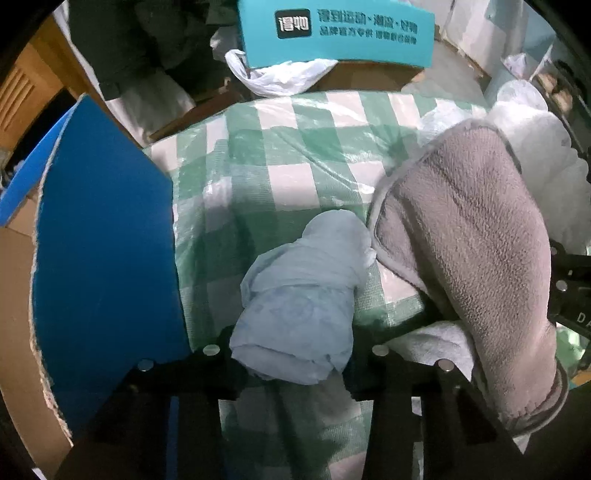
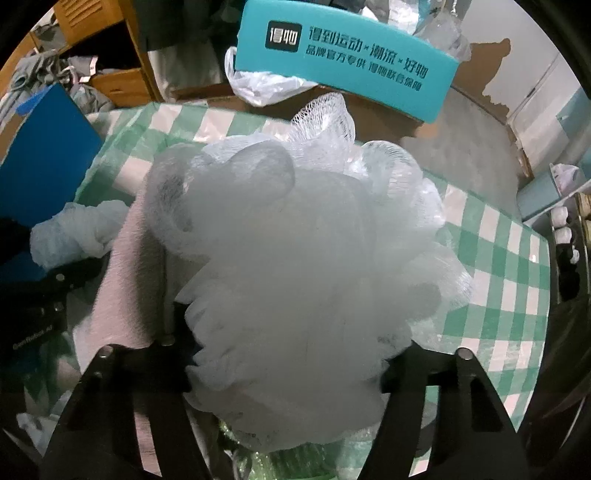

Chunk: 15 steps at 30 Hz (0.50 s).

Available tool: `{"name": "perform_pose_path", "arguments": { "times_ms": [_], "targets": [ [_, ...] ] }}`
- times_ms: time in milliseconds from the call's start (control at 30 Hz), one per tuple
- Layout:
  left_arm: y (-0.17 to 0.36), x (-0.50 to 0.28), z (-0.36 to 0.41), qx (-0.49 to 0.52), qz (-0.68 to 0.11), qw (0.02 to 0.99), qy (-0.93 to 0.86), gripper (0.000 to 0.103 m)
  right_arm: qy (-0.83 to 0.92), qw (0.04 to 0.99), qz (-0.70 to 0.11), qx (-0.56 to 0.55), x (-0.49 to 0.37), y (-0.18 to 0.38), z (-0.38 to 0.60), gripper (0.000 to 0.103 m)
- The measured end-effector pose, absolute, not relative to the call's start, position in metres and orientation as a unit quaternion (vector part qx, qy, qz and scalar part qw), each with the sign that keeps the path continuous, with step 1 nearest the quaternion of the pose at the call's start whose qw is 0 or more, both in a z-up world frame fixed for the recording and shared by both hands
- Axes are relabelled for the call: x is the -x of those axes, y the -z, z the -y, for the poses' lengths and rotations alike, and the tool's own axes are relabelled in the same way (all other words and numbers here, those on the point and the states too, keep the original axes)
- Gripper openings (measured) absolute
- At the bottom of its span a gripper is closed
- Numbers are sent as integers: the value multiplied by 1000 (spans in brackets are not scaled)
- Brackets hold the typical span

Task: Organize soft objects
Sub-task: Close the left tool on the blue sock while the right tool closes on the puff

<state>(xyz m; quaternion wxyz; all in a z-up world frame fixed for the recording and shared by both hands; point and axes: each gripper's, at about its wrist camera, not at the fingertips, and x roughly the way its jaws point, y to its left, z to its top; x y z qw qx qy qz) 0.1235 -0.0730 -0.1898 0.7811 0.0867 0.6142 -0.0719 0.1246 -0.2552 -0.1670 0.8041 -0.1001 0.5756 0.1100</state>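
Note:
My left gripper (image 1: 291,354) is shut on a rolled pale blue cloth (image 1: 299,299) and holds it over the green-and-white checked tablecloth (image 1: 280,162). A grey fleece towel (image 1: 469,236) lies to its right. My right gripper (image 2: 284,354) is shut on a big white mesh bath pouf (image 2: 303,258) that fills its view. In the right wrist view the grey towel (image 2: 125,280) and the pale blue cloth (image 2: 77,229) show at the left, next to the black left gripper.
A blue box flap (image 1: 107,243) stands close on the left of the table. A teal printed box (image 1: 336,33) and a white plastic bag (image 1: 280,77) sit on a cardboard box at the far edge. Wooden shelves (image 2: 107,44) with clothes are behind.

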Motion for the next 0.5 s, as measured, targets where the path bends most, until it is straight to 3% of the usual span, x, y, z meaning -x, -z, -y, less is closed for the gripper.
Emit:
{"name": "perform_pose_path", "arguments": {
  "times_ms": [500],
  "targets": [
    [136, -104, 70, -81, -564, 818, 75, 39, -83, 842, -532, 27, -113, 104, 290, 60]
  ]
}}
